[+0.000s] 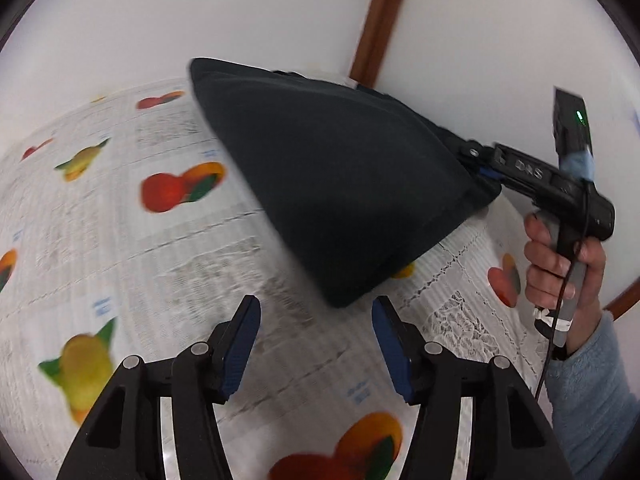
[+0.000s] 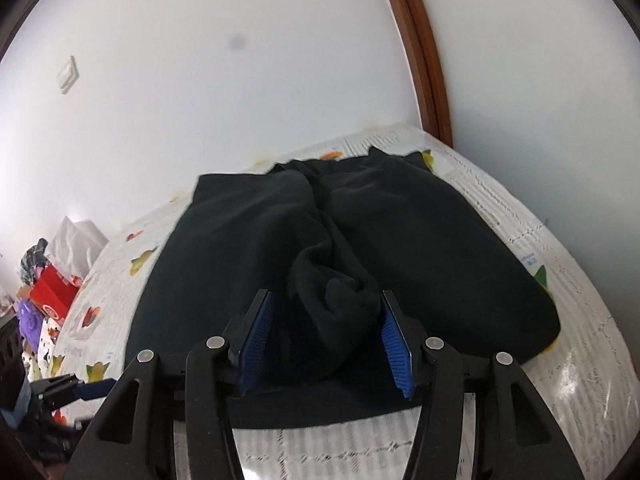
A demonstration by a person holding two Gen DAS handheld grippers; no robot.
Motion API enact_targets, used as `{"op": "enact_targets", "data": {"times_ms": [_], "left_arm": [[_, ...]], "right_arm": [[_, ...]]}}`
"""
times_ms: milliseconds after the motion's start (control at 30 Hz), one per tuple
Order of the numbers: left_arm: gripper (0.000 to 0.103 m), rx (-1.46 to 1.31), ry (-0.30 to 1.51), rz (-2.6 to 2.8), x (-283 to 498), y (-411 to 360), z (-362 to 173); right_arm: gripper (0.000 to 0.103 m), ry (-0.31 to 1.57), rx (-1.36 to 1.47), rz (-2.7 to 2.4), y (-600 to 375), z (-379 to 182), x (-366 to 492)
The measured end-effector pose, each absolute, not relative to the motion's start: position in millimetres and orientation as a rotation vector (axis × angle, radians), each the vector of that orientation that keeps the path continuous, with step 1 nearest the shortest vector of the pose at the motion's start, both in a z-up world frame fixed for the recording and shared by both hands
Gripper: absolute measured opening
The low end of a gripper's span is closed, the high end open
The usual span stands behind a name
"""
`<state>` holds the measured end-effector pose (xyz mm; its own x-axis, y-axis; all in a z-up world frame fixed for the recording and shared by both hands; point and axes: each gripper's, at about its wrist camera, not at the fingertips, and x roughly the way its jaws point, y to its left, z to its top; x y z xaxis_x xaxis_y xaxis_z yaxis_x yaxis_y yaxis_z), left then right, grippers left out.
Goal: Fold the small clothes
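Note:
A small black garment lies on a table with a fruit-print cloth. In the left wrist view the garment is raised at its right edge, where my right gripper meets it. In the right wrist view my right gripper has its blue pads wide apart, with a bunched fold of the black fabric between them. My left gripper is open and empty, just short of the garment's near corner. It also shows at the lower left of the right wrist view.
A white wall with a brown wooden door frame stands behind the table. Colourful boxes and bags are piled off the table's left end. The person's right hand in a blue sleeve holds the right gripper's handle.

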<state>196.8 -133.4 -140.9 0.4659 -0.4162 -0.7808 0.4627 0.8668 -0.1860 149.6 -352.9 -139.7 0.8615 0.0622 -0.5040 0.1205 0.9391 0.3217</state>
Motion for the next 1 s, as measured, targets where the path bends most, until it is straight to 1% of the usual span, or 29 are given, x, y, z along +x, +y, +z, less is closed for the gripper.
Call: {"op": "enact_targets", "data": {"times_ms": [33,100,133,167,200,233,267,300,333,400,500,633,800,1000], "left_arm": [[0.055,0.062,0.944,-0.538,200,-140,-143],[0.055,0.078,0.949,-0.517,205,-153,-146],[0.055,0.081,0.949,-0.512,207,-157,-147],[0.055,0.084,0.949,-0.502,209,-162,-148],[0.051,0.087,0.946,-0.480,211,-165,-149],[0.038,0.082,0.939,-0.470,213,-166,-149],[0.031,0.081,0.932,-0.445,214,-165,-149],[0.021,0.079,0.924,-0.417,214,-161,-149],[0.018,0.078,0.924,-0.413,214,-159,-149],[0.015,0.064,0.918,-0.403,212,-150,-149],[0.014,0.060,0.903,-0.366,208,-131,-145],[0.014,0.001,0.892,-0.318,200,-84,-140],[0.013,-0.056,0.879,-0.215,175,-4,-138],[0.013,-0.102,0.892,-0.143,147,63,-141]], "right_arm": [[0.051,0.542,0.353,-0.044,-353,-143,150],[0.038,0.557,0.335,-0.073,-353,-149,156],[0.034,0.556,0.324,-0.081,-352,-151,158],[0.025,0.556,0.316,-0.075,-349,-153,161],[0.019,0.562,0.314,-0.064,-347,-154,163],[0.017,0.565,0.314,-0.059,-344,-154,165],[0.016,0.564,0.308,-0.064,-341,-154,166],[0.016,0.565,0.297,-0.069,-338,-154,168],[0.016,0.567,0.283,-0.069,-334,-154,171],[0.015,0.566,0.266,-0.056,-324,-156,174],[0.014,0.577,0.249,-0.029,-305,-155,178],[0.014,0.599,0.267,0.035,-274,-153,184],[0.014,0.614,0.213,0.140,-200,-151,200],[0.014,0.619,0.191,0.270,-128,-149,212]]}}
